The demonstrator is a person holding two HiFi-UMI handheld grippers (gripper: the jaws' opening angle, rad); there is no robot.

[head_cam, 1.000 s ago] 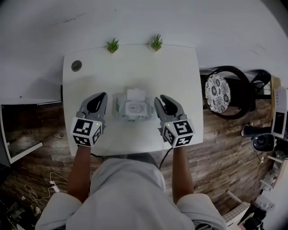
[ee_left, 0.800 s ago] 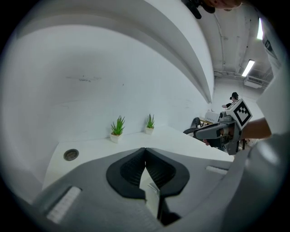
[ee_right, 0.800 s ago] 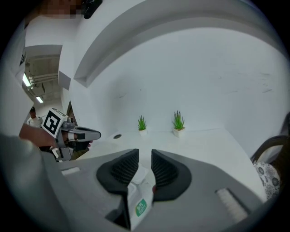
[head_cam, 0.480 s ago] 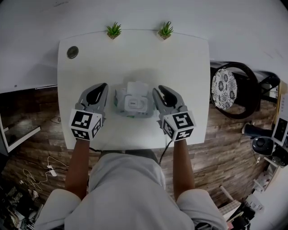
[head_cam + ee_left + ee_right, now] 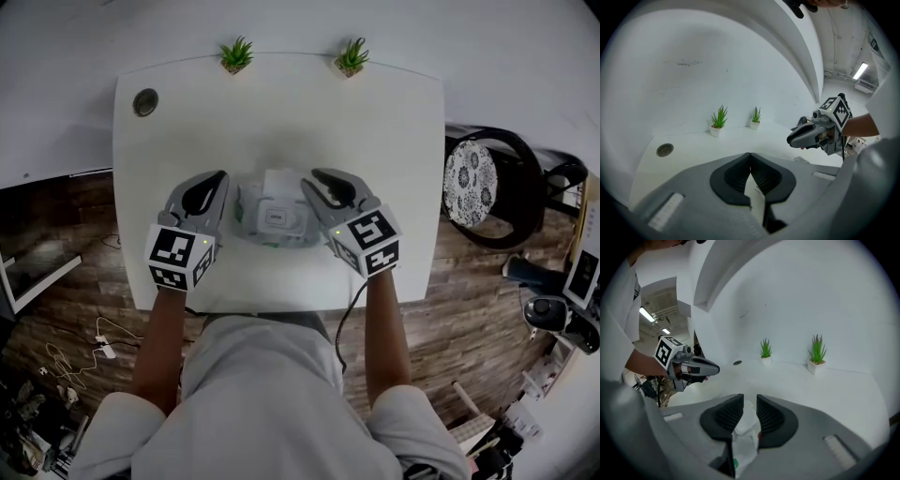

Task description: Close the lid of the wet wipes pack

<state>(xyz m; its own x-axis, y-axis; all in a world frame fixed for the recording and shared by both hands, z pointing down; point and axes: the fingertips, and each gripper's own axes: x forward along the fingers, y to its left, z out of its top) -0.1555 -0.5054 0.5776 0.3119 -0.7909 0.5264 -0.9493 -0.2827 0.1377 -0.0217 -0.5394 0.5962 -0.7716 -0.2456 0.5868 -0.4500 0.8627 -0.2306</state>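
Your left gripper (image 5: 214, 183), clenched and empty, and your right gripper (image 5: 319, 183), jaws parted, flank the wet wipes pack (image 5: 272, 221) at the middle of the table (image 5: 375, 122), its lid (image 5: 278, 178) upright, closing yet to come.

The person is wearing a pale grey short-sleeved top (image 5: 262, 394), its sleeves ending high on the arms. The left gripper (image 5: 217, 175) and right gripper (image 5: 317, 176) are showing grey moulded shells with black ribbed pads (image 5: 729, 413), each carrying a marker cube (image 5: 178, 264) of black-and-white squares with a small green light glowing. A dark cable (image 5: 343, 323) is trailing behind the right gripper.
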